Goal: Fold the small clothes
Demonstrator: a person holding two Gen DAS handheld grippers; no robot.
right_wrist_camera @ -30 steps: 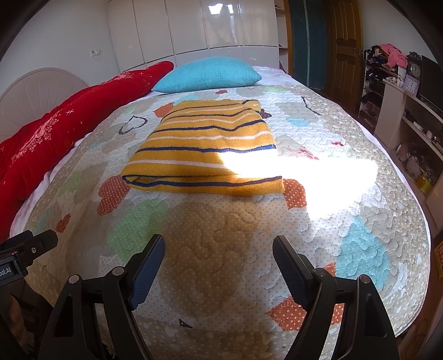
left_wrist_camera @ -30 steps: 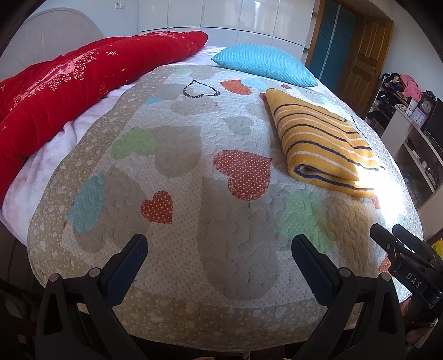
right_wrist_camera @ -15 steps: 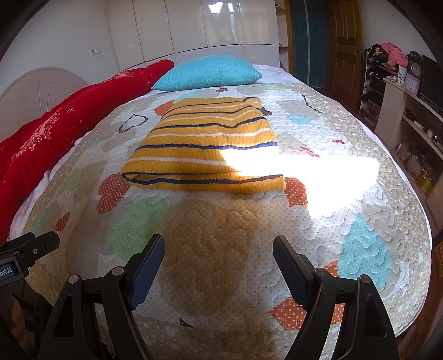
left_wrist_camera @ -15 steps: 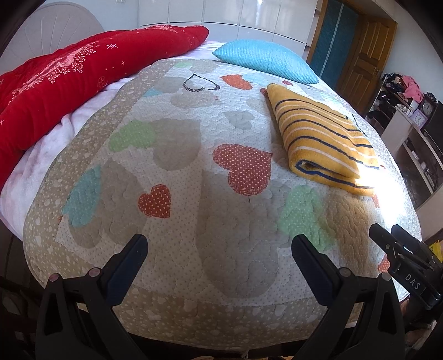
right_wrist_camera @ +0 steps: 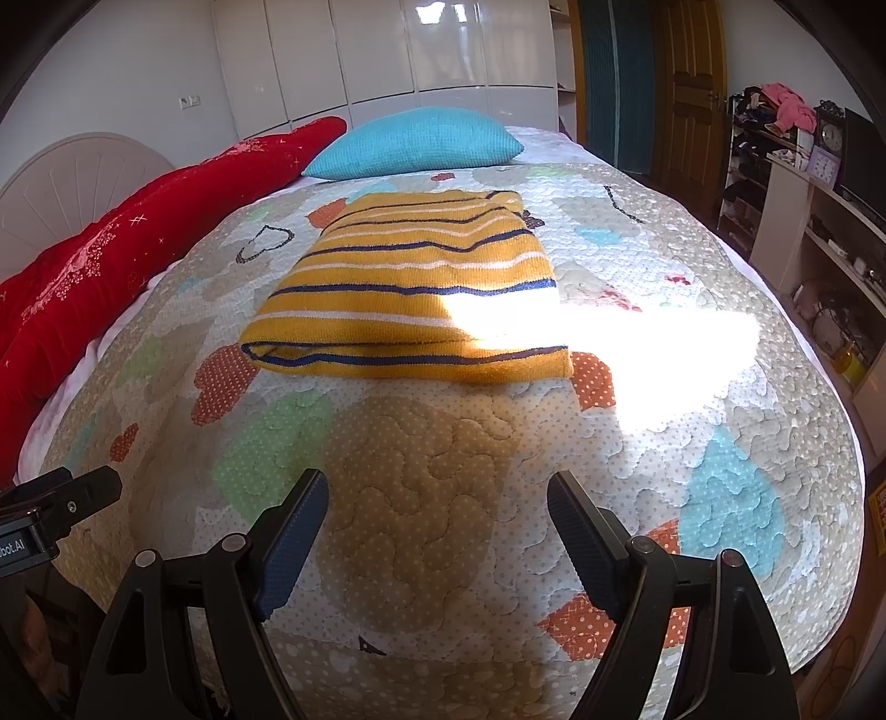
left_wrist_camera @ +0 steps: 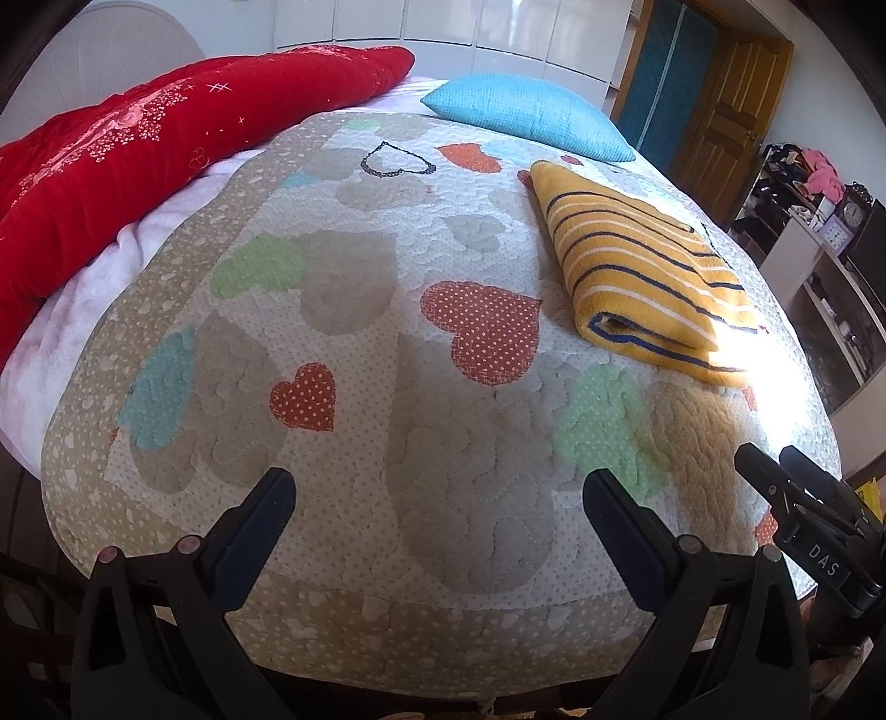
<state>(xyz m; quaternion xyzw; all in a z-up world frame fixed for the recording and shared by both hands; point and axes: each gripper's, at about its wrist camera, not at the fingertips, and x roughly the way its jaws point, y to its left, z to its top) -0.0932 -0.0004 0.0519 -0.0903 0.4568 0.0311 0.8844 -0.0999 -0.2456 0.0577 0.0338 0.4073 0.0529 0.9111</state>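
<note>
A yellow knitted garment with dark blue and white stripes (right_wrist_camera: 410, 288) lies folded into a flat rectangle on the heart-patterned quilt (right_wrist_camera: 421, 498), part of it in a bright patch of sun. In the left wrist view the same folded garment (left_wrist_camera: 637, 271) sits to the upper right. My right gripper (right_wrist_camera: 437, 487) hovers over the quilt's near edge, short of the garment, jaws wide and empty. My left gripper (left_wrist_camera: 437, 484) is open and empty too, over the quilt to the left of the garment. The right gripper's side shows at the edge of the left wrist view (left_wrist_camera: 797, 515).
A red blanket (left_wrist_camera: 122, 160) runs along the bed's left side and a turquoise pillow (right_wrist_camera: 421, 141) lies behind the garment. White wardrobes (right_wrist_camera: 398, 50) and a wooden door (right_wrist_camera: 686, 88) stand at the back. Cluttered shelves (right_wrist_camera: 803, 183) line the right wall.
The left wrist view has tipped down very slightly, so the bed sits a little higher in frame. The garment and both grippers stay as they were.
</note>
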